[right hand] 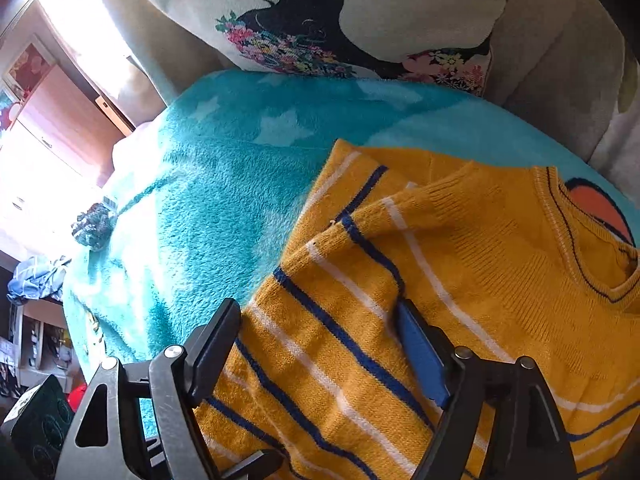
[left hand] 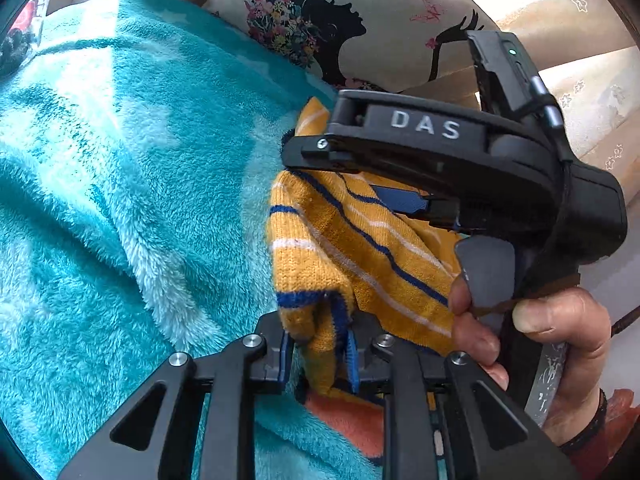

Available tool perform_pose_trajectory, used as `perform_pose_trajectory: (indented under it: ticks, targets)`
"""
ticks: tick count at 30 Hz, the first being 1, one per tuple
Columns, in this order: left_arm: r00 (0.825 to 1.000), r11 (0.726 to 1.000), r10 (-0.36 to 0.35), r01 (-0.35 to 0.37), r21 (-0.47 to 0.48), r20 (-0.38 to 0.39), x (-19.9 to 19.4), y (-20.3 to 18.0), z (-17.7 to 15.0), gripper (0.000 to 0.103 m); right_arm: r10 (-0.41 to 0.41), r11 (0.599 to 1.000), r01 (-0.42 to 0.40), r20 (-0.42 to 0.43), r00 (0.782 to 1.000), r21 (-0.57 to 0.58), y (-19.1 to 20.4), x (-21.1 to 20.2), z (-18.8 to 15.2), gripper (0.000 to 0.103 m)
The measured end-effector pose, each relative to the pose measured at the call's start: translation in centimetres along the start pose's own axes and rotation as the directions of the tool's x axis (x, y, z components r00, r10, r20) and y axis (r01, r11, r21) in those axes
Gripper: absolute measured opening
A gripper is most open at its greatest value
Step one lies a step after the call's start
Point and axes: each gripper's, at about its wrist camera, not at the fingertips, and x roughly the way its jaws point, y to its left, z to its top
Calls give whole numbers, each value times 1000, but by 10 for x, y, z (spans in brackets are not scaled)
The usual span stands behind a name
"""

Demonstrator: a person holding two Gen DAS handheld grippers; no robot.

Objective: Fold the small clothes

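Note:
A small mustard-yellow knit sweater (right hand: 460, 264) with blue and white stripes lies on a teal fleece blanket (right hand: 208, 200). My left gripper (left hand: 320, 354) is shut on a bunched edge of the sweater (left hand: 340, 248) and holds it lifted. My right gripper (right hand: 320, 340) is open, its fingers (right hand: 420, 352) straddling a raised fold of the sweater near the sleeve. The right gripper's body (left hand: 440, 152) also shows in the left wrist view, above the sweater, held by a hand (left hand: 560, 344). The sweater's neckline (right hand: 592, 260) is at the right.
A cream cushion with a black silhouette and flowers (right hand: 320, 20) leans on the sofa back (right hand: 560, 72) behind the blanket. An orange patch of the blanket (left hand: 348, 420) shows under the sweater. Shelves and clutter (right hand: 36, 320) stand at the left beyond the blanket's edge.

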Motion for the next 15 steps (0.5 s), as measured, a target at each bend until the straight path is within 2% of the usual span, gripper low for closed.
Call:
perform_pose_trajectory:
  ticks: [4,7,8,9,10,11,12,14,15]
  targets:
    - [1000,1000,-4,4,-8,15,-5,-4,-2,20,-111,991,106,-67,992,-84,24,16,10,94]
    - [1000,1000,-10,11,-10,26,-11,-7,-4,20,-210,970,194,-100,973,-146,40,29,12,94]
    - [999,1000,-13,14,-10,30,-14,-8,-5,20,-245,959,226,-98,965,-168,44,30,11,89]
    - [999,1000,-16,17,-7,33,-17,-10,-6,20,-293,942,272,-85,952,-195,46,30,9,76]
    - [999,1000,-19,19,-3,35,-20,-12,-7,20,-330,926,309,-64,942,-219,48,29,6,69]
    - [999,1000,-22,22,1,36,-23,-14,-8,20,-340,919,321,-44,939,-229,49,25,3,54]
    - [999,1000,-28,28,7,36,-27,-17,-10,20,-340,917,325,-24,940,-230,48,19,1,40]
    - [999,999,-41,40,25,33,-34,-24,-13,20,-290,936,287,13,957,-206,42,2,-3,26]
    - [998,998,-51,49,38,31,-41,-27,-14,20,-262,947,264,33,964,-185,38,-8,-6,24]
